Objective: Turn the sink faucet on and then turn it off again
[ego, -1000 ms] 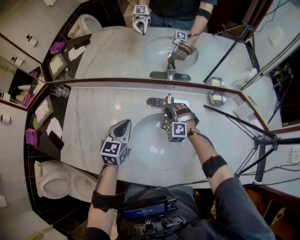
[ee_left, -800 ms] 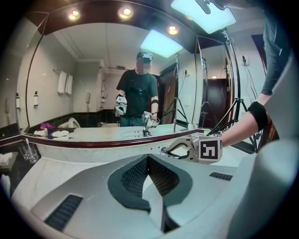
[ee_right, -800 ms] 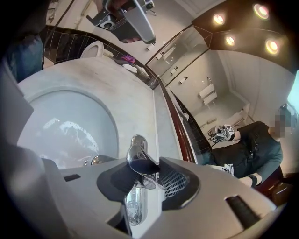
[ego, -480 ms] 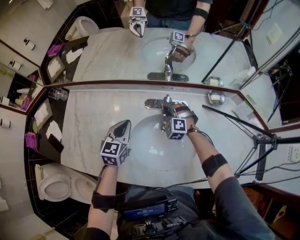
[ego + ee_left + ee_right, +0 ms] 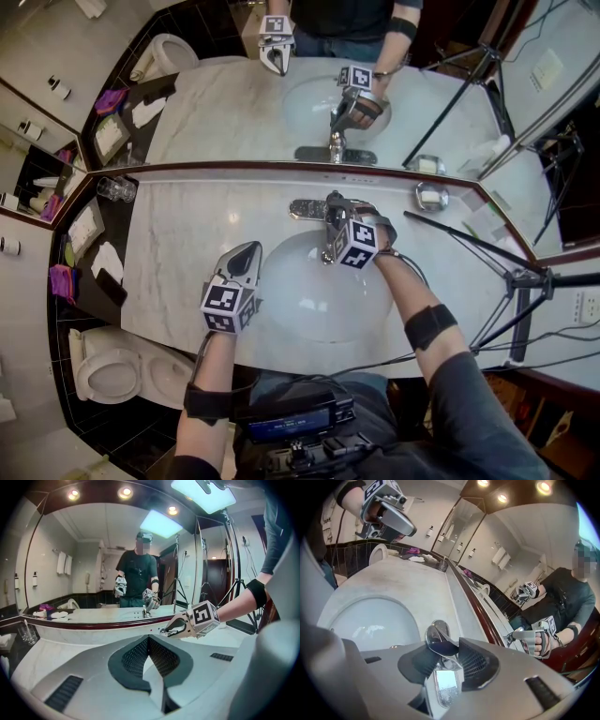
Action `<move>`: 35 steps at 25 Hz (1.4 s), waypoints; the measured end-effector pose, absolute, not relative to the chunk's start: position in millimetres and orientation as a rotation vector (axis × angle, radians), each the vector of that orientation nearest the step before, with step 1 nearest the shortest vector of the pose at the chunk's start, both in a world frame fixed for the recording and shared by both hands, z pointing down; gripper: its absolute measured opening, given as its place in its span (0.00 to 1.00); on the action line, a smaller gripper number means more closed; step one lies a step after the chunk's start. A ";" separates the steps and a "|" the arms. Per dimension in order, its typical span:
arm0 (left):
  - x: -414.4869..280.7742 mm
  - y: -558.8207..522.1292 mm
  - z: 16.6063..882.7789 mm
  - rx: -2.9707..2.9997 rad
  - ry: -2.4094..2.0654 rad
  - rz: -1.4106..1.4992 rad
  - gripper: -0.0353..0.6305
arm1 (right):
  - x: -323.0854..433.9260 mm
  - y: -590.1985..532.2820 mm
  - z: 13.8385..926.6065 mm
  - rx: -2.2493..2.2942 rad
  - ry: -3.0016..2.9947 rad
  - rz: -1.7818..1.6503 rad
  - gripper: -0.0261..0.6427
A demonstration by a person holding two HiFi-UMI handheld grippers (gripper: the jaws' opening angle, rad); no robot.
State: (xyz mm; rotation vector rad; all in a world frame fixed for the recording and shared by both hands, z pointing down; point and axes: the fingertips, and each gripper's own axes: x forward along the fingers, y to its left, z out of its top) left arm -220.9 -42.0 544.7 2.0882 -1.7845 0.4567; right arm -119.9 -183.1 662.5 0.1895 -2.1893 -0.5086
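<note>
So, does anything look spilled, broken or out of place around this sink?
Nothing stands out. The marble counter shows no puddle, the drinking glasses stand upright in the corner, and the faucet handle looks intact.

The place is identified as a bathroom. An oval sink (image 5: 300,302) is set into a marble table (image 5: 178,242) below the jaws of the right gripper (image 5: 333,214), and a chrome faucet (image 5: 307,207) is mounted with its handle between those jaws. A wall-wide mirror (image 5: 216,103) is fixed just beyond them. A toilet (image 5: 105,370) is located left of and behind the jaws of the left gripper (image 5: 251,248); glass tumblers (image 5: 114,187) are placed far to their left.
</note>
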 end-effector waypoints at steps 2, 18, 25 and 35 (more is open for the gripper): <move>-221.6 -41.5 544.5 2.087 -1.785 0.456 0.03 | -119.8 -185.9 661.7 0.188 -2.203 -0.452 0.26; -221.3 -41.8 542.2 2.091 -1.792 0.433 0.03 | -118.5 -197.5 657.5 0.212 -2.200 -0.306 0.23; -219.9 -42.9 536.0 2.106 -1.795 0.420 0.03 | -109.8 -192.7 657.3 0.238 -2.147 -0.323 0.23; -215.4 -44.1 527.9 2.137 -1.781 0.394 0.03 | -81.2 -168.9 625.4 0.301 -2.225 -0.213 0.23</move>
